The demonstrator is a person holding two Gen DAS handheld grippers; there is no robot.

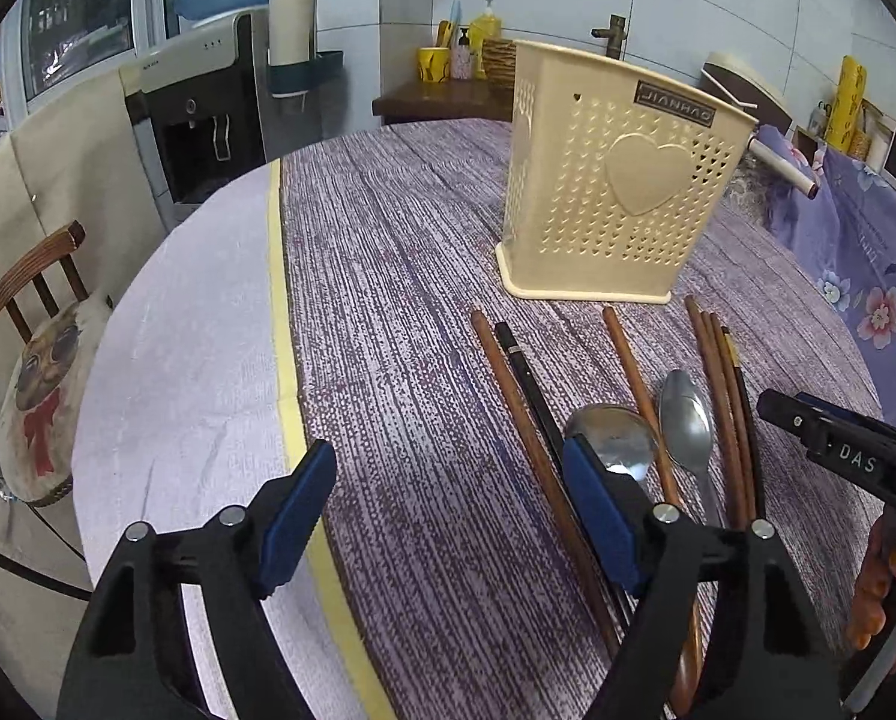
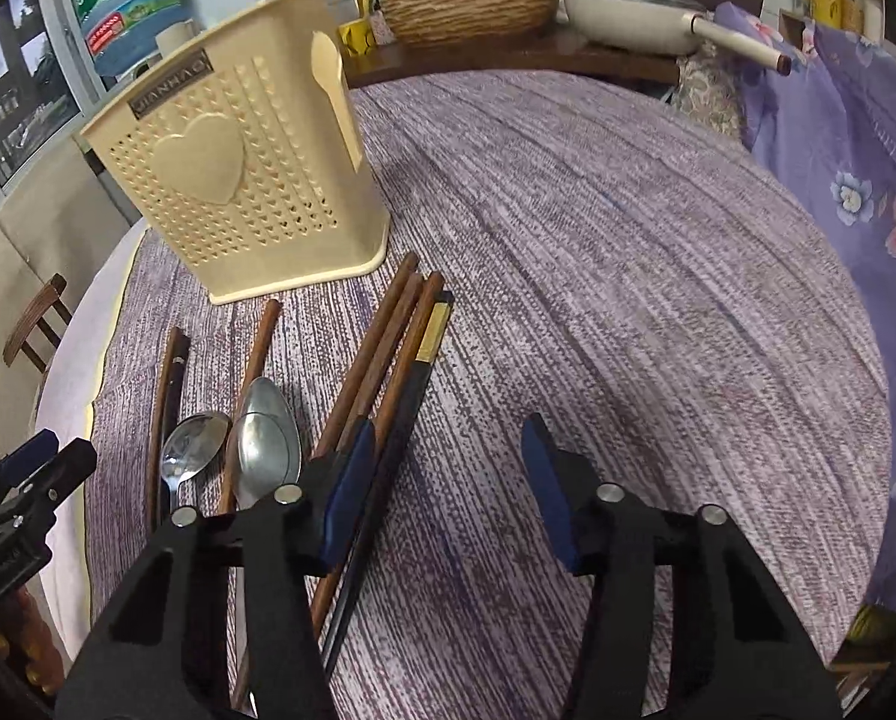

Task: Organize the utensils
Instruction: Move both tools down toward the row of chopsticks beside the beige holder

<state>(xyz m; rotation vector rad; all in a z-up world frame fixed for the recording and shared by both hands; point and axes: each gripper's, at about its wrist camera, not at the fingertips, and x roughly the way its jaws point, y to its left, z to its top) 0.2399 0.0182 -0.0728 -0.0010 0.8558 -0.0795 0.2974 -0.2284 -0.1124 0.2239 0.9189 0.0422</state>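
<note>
The left gripper [image 1: 448, 510] hangs over the table [image 1: 195, 372], at the left end of the utensil row. Its jaws stand apart; only cloth [image 1: 399, 300] lies between the blue pads, and nothing is held. Its right finger overlaps the round spoon [image 1: 613, 438].

The utensils lie side by side on the cloth, in front of the holder [image 1: 616, 180]. From the left: a brown chopstick [image 1: 508, 384] touching a black chopstick [image 1: 523, 372], the round spoon, a single brown chopstick [image 1: 628, 360], the oval spoon [image 1: 685, 420], then a bundle [image 1: 721, 384] of brown chopsticks with a dark, gold-banded one at its right edge.

The holder is cream, perforated, with a raised heart, and stands upright just beyond the chopstick tips.

The right gripper [image 2: 448, 480] hangs over the right end of the row. Its jaws stand apart, gripping nothing. The left finger overlaps the bundle; bare cloth lies between the pads.
</note>
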